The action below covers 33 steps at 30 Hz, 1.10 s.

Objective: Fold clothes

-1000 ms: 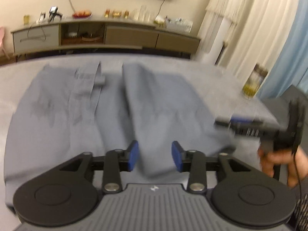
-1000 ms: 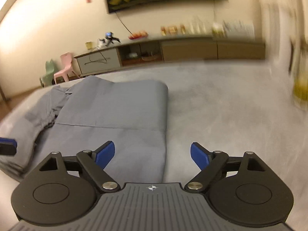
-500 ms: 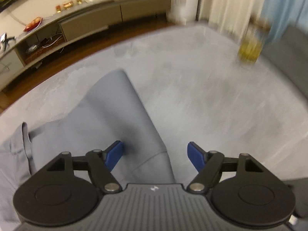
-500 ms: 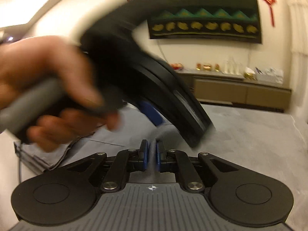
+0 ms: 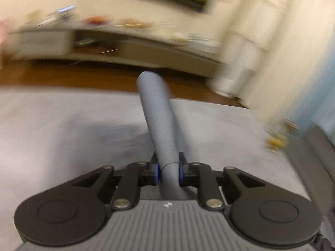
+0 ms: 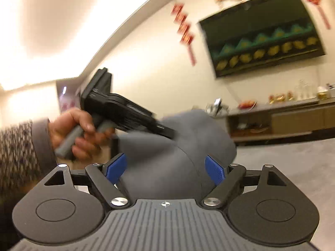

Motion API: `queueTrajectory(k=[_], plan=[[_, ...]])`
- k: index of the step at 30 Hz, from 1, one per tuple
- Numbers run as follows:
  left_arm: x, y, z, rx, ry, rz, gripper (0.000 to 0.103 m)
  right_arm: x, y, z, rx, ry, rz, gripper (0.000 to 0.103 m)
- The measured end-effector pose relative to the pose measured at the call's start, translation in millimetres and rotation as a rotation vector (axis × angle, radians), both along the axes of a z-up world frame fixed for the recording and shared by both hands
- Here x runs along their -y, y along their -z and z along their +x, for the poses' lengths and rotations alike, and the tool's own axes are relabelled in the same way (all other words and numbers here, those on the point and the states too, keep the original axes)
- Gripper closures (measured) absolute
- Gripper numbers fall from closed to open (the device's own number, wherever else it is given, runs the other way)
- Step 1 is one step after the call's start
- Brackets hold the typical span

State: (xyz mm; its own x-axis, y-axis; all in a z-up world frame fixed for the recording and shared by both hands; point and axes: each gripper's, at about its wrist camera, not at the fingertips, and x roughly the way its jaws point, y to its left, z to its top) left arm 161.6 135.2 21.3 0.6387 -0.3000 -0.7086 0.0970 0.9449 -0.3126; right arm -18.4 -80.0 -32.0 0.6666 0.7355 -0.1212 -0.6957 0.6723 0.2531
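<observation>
Behind the grey tabletop (image 5: 62,129) the sideboard and curtains smear into streaks, so I am plainly in mid-swing. My left hand-held gripper (image 5: 169,172) has just been closing and now pinches a thick fold of the grey garment (image 5: 161,125), which rises from between the blue pads as a rounded ridge, clear of the surface. Seen from the right wrist, the same cloth (image 6: 184,146) billows between the two tools. My right hand-held gripper (image 6: 166,168) has just been opening; its pads stand spread on either side of the cloth, and they seem not to press on it, though blur makes that uncertain. I judge this the carry-over of a fold. Next, my left must lay its edge down squarely while my right finds a fresh hold.
</observation>
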Motion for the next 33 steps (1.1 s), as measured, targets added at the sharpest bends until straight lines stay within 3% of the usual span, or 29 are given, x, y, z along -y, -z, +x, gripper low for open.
queueTrajectory(k=[2,5,7,8,9,11,12,14,16,17,20,21,24,26,28,29,30,31,32,33], plan=[[-55,24,-12,-0.029,-0.122,0.002,0.067,-37,15,5,-0.031,-0.062,-0.093,0.019],[-84,58,-35,-0.027,-0.180,-0.031,0.064,-97,46,8,-0.052,-0.131,-0.279,0.022],[-82,73,-45,-0.023,-0.189,-0.050,0.061,-131,70,8,-0.055,-0.137,-0.422,0.028],[-79,80,-50,-0.022,-0.191,-0.059,0.060,-141,76,8,-0.061,-0.126,-0.488,0.037],[-76,87,-54,-0.020,-0.193,-0.068,0.058,-146,77,13,-0.069,-0.100,-0.541,0.040],[-56,90,-62,-0.020,-0.159,-0.098,0.059,-137,72,29,-0.095,-0.039,-0.594,0.039],[-39,89,-65,-0.026,-0.100,-0.129,0.061,-129,68,40,-0.144,0.008,-0.604,0.039],[-3,85,-70,-0.041,0.046,-0.188,0.072,-99,64,65,-0.156,0.235,-0.671,0.041],[23,80,-73,-0.013,0.117,-0.207,0.069,-68,62,85,-0.171,0.446,-0.736,0.041],[23,78,-73,0.000,0.104,-0.231,0.068,-52,62,94,-0.180,0.543,-0.769,0.041],[3,80,-70,0.018,0.006,-0.322,0.058,-15,33,77,-0.218,0.613,-0.579,0.041],[-8,82,-69,0.022,-0.034,-0.351,0.051,-16,21,64,-0.189,0.585,-0.522,0.041],[-40,90,-66,0.021,-0.143,-0.421,0.050,-45,1,22,-0.037,0.404,-0.446,0.030],[-53,93,-53,0.012,-0.173,-0.425,0.050,-78,-2,5,0.032,0.230,-0.447,0.022],[-61,95,-36,0.005,-0.175,-0.406,0.051,-116,7,-8,0.058,0.107,-0.536,0.022],[-63,94,-27,0.004,-0.154,-0.381,0.053,-131,16,-5,0.046,0.104,-0.608,0.025],[-65,93,-17,0.004,-0.133,-0.357,0.074,-146,25,-1,0.034,0.102,-0.681,0.040],[-67,93,-8,0.003,-0.112,-0.332,0.089,-161,34,3,0.021,0.101,-0.754,0.081],[-66,86,-5,0.034,-0.084,-0.313,0.092,-165,34,6,0.014,0.113,-0.757,0.090],[-69,78,-5,0.080,-0.059,-0.319,0.095,-169,35,8,0.008,0.125,-0.759,0.093]])
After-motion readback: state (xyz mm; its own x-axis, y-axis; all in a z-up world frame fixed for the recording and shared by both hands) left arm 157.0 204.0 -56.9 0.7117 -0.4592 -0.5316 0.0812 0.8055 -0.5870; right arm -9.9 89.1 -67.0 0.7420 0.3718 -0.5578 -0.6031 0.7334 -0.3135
